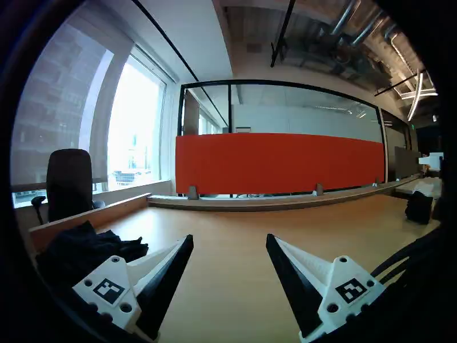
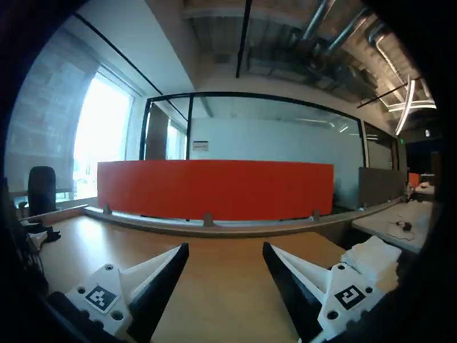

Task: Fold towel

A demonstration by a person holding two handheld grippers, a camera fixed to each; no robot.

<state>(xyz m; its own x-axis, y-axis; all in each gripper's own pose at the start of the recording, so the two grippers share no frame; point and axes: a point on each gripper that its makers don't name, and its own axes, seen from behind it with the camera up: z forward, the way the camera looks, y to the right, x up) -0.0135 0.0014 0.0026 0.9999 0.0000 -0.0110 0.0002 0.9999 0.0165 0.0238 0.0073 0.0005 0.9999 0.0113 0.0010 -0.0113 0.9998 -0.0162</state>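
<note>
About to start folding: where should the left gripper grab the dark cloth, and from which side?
Probably the ruffled edge of the dark cloth nearest the left gripper, coming from its right across the desk. It lies crumpled, no corner visible, and that edge sticks up enough to pinch.

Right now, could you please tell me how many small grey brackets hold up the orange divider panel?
3 small grey brackets under the orange divider panel: one at its left end, one near the middle, one toward its right end. None looks hidden.
</note>
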